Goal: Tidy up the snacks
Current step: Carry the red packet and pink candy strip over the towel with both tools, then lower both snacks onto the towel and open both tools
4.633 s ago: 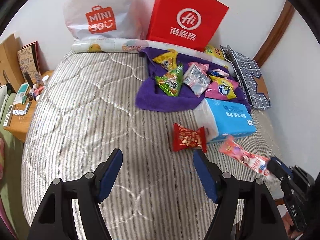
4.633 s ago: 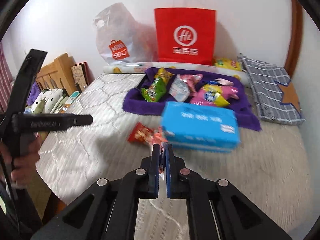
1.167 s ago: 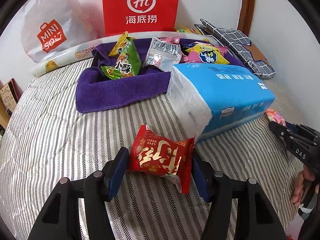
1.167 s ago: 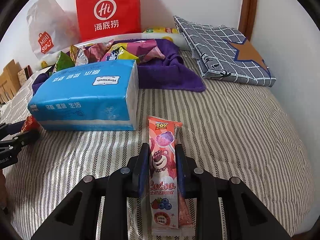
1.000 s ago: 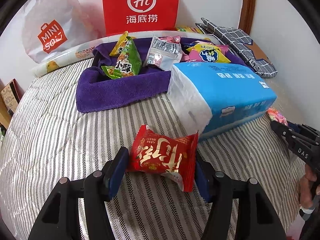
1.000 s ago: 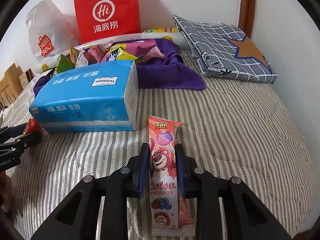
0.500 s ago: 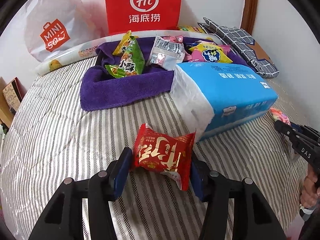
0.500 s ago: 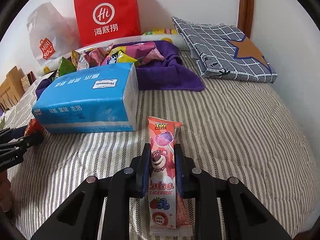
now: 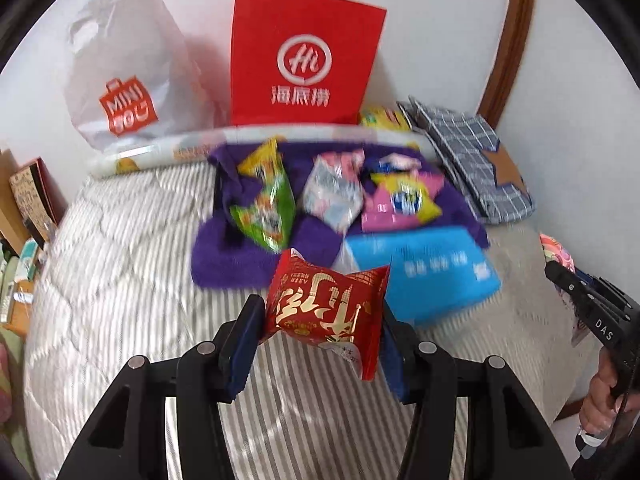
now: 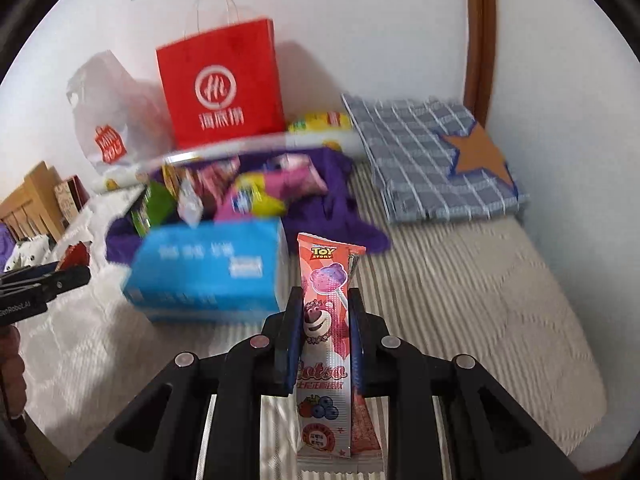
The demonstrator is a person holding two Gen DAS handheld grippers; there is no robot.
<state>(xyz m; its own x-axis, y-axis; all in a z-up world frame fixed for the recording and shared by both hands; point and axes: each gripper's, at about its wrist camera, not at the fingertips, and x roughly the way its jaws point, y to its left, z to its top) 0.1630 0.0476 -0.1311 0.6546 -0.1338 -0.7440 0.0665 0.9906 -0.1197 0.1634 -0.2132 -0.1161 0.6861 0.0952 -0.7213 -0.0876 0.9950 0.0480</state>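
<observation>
My left gripper [image 9: 320, 316] is shut on a red snack packet [image 9: 326, 312] with gold print, held in the air above the striped bed cover. My right gripper [image 10: 324, 320] is shut on a long pink lollipop packet [image 10: 326, 320] with a bear on it, also lifted off the bed. Beyond both lies a purple towel [image 9: 240, 264] [image 10: 340, 184] carrying several snack bags: a green one [image 9: 266, 208], a silver-pink one [image 9: 334, 196] and a pink-yellow one [image 9: 400, 204]. The right gripper shows at the right edge of the left wrist view [image 9: 560, 276].
A blue tissue pack [image 9: 432, 272] [image 10: 208, 268] lies in front of the towel. A red paper bag [image 9: 304, 60] and a white plastic bag [image 9: 124, 72] lean on the wall. A folded checked cloth [image 10: 432, 160] lies at the right. A wooden bedside table [image 9: 20, 248] stands left.
Both grippers have risen off the bed, the left with the red packet and the right with the lollipop packet. The left jaws closed in on the red packet.
</observation>
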